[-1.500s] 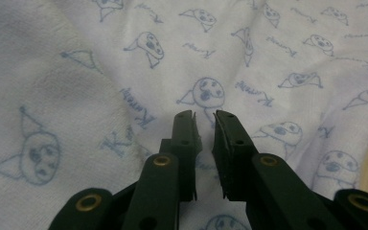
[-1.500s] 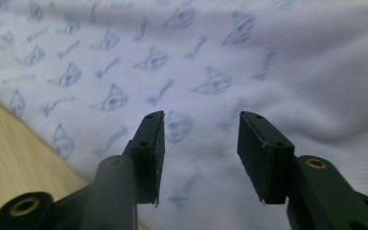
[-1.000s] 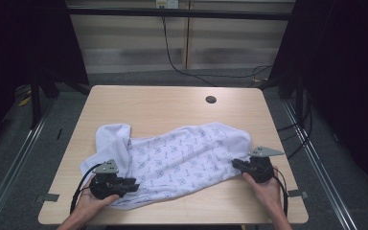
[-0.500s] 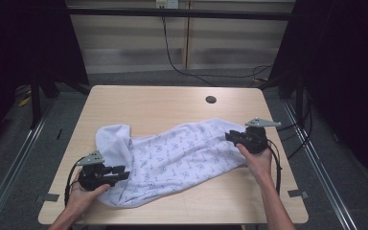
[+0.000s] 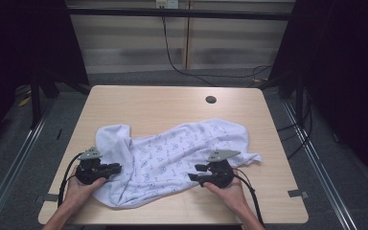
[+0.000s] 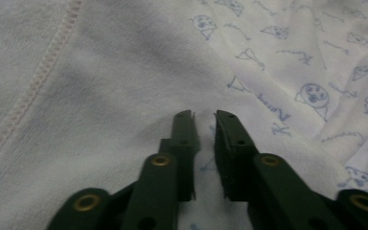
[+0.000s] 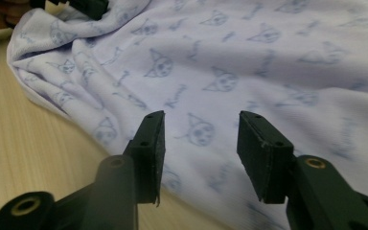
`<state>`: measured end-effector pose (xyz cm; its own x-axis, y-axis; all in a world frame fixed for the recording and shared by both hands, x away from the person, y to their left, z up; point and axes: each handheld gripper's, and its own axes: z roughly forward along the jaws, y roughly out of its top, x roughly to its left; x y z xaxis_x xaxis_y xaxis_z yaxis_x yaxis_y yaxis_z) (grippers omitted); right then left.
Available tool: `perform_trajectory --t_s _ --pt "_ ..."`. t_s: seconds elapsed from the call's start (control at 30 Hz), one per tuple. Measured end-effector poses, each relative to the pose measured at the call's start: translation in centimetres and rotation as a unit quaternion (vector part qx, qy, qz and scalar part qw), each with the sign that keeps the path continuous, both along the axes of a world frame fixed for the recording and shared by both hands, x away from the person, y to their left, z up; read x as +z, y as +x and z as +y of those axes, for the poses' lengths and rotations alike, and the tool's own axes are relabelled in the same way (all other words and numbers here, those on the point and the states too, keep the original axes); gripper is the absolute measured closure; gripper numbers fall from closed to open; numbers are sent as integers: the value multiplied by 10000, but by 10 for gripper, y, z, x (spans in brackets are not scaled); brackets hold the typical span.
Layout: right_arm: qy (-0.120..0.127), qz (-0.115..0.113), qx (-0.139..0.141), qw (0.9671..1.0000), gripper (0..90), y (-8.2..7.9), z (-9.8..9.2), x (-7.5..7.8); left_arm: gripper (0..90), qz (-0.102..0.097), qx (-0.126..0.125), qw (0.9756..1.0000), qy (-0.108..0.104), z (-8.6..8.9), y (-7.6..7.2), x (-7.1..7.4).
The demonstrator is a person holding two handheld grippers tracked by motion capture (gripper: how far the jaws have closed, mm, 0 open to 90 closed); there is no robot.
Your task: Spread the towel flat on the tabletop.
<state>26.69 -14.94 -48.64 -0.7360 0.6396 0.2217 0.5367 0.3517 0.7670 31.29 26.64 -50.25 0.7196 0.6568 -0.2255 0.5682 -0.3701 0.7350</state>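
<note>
A white garment (image 5: pixel 172 158) with a small blue cat print lies rumpled across the near half of the wooden table (image 5: pixel 163 103). My left gripper (image 5: pixel 117 167) is at its left edge. In the left gripper view its jaws (image 6: pixel 205 115) have just been closing and stand nearly together, pinching the plain white fabric (image 6: pixel 100 72) near a stitched seam. My right gripper (image 5: pixel 194 172) rests on the garment's front right part and points left. Its jaws (image 7: pixel 201 129) have just been opening and stand apart over the printed fabric (image 7: pixel 268 57), with the cloth below the pads.
A round dark cable hole (image 5: pixel 211 99) sits in the table's far right area. Bare wood (image 7: pixel 33 134) runs along the front edge, beside the garment's hem. Cables hang behind the table, and dark frames stand at both sides.
The right gripper lifted the garment's right side away from the person, let it go, then came back toward the front and left. The left gripper shifted slightly left.
</note>
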Motion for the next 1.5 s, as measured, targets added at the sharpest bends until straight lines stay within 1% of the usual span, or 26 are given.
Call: perform_trajectory --t_s 0.03,0.07,0.13,0.17,0.23,0.27,0.33,0.37,0.4,0.6,0.63,0.73,0.83,0.93,0.97,1.0,1.07,1.13,1.2,1.23,1.27,1.3,1.37,1.43,1.47,1.5 --pt "1 46 94 9999 490 0 7 -3 877 135 -155 9997 -135 -3 -3 0" --pt "1 46 94 9999 490 0 7 -3 885 135 -155 9997 -135 -3 -3 0" --pt "-18 70 354 9993 462 -3 27 -8 899 130 -292 9994 -105 -9 -9 -1" --pt "-37 72 417 9991 457 -4 33 -9 899 176 -503 9984 -194 -14 -14 0" --pt "-267 43 460 9986 463 -5 42 -13 899 180 -569 9981 -180 -17 -16 0" --pt "-267 43 460 9986 463 -5 42 -13 899 212 -634 9976 -161 -21 -19 0" --pt "-447 -55 435 9980 719 -7 45 -17 875 195 -756 9967 -239 -27 -24 4" --pt "-447 -55 435 9980 719 -7 45 -17 862 195 -756 9967 -239 -27 -24 4" --pt "-434 -58 383 9983 851 -6 38 -16 843 146 -767 9965 -312 -28 -26 8" --pt "-516 17 227 9984 875 -10 9 -14 803 32 -657 9969 -443 -24 -24 12" --pt "-543 35 86 9985 876 -13 -7 -12 795 31 -621 9971 -434 -22 -23 13" --pt "-583 51 -103 9982 875 -18 -31 -13 789 -4 -457 9978 -486 -17 -19 13" --pt "-579 48 -249 9980 874 -21 -46 -13 773 -4 -400 9981 -462 -15 -17 12" --pt "-683 21 -599 9959 868 -17 -73 -14 757 15 -292 9987 -424 -15 -13 9" --pt "-683 21 -599 9959 868 -17 -73 -14 750 15 -292 9987 -424 -15 -13 9" --pt "-713 14 -819 9941 865 -8 -84 -15 748 4 -242 9990 -371 -13 -11 8" --pt "-698 22 -912 9934 862 -3 -88 -15 735 20 -188 9991 -378 -13 -10 7" --pt "-819 8 -1237 9889 812 10 -96 -14 730 29 -129 9993 -350 -11 -6 4" --pt "-804 -55 -1325 9879 762 12 -96 -13 723 41 -145 9993 -350 -11 -6 3" --pt "-609 -176 -1372 9885 708 8 -91 -6 713 -6 -261 9992 -297 -15 -7 2" --pt "-609 -176 -1372 9885 708 8 -91 -6 709 -6 -261 9992 -297 -15 -7 2" --pt "-469 -327 -1232 9907 678 1 -80 4 705 6 -298 9990 -327 -20 -6 2" --pt "-318 -420 -955 9940 673 -5 -62 12 681 -45 -250 9995 -212 -21 -2 5" --pt "-259 -429 -794 9956 671 -7 -52 15 665 -85 -204 9994 -276 -20 0 8" --pt "-215 -429 -631 9969 671 -9 -40 17 665 -123 -137 9990 -396 -17 4 13" --pt "-90 -357 -284 9989 671 -12 -15 17 648 -137 -58 9985 -519 -15 10 19"
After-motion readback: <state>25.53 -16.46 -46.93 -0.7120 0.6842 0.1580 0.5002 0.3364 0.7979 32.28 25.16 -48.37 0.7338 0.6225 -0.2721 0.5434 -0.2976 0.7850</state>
